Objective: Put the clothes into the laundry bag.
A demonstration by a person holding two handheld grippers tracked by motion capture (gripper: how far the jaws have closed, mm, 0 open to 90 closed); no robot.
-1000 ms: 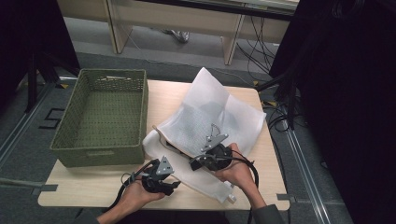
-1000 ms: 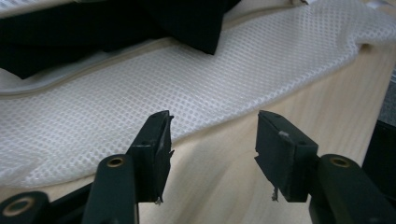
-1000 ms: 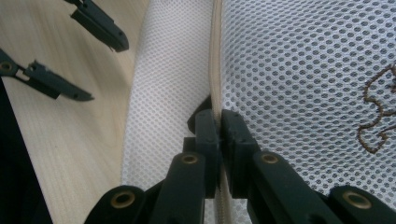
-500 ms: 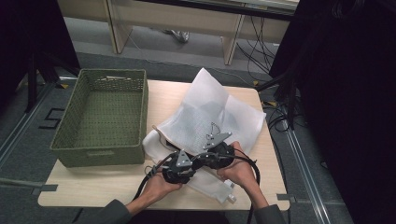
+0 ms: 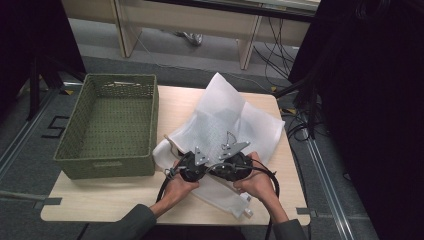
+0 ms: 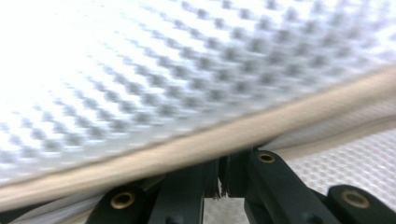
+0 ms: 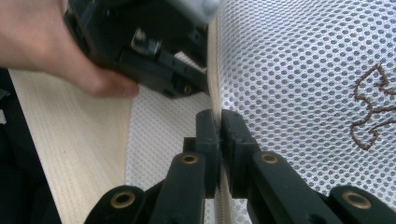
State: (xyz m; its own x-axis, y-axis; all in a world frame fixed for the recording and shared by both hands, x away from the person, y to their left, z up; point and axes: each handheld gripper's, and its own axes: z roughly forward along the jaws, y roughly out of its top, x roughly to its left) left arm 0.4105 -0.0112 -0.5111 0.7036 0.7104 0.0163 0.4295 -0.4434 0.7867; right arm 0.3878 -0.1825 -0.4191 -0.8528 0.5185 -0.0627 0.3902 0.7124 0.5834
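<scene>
A white mesh bag (image 5: 235, 112) with a beige trimmed edge (image 7: 214, 56) lies spread on the wooden table (image 5: 100, 200). My right gripper (image 7: 219, 126) is shut on that beige edge, and it sits at the bag's near side in the high view (image 5: 231, 167). My left gripper (image 5: 196, 167) is right beside it, hand against hand. Its jaws have just been closing and now pinch the same beige edge (image 6: 261, 126), with the mesh blurred close above my left gripper (image 6: 223, 179). The right gripper view shows the left gripper (image 7: 191, 86) a little farther along the trim.
A green woven basket (image 5: 107, 162) stands on the left half of the table, next to the bag. A brown stitched motif (image 7: 369, 112) marks the mesh. Cables trail from both grippers over the near table edge. Dark equipment stands to the right.
My left hand has moved right from the table's front edge to the bag, next to the right gripper, and its jaws have closed on the bag's edge. The right gripper kept still.
</scene>
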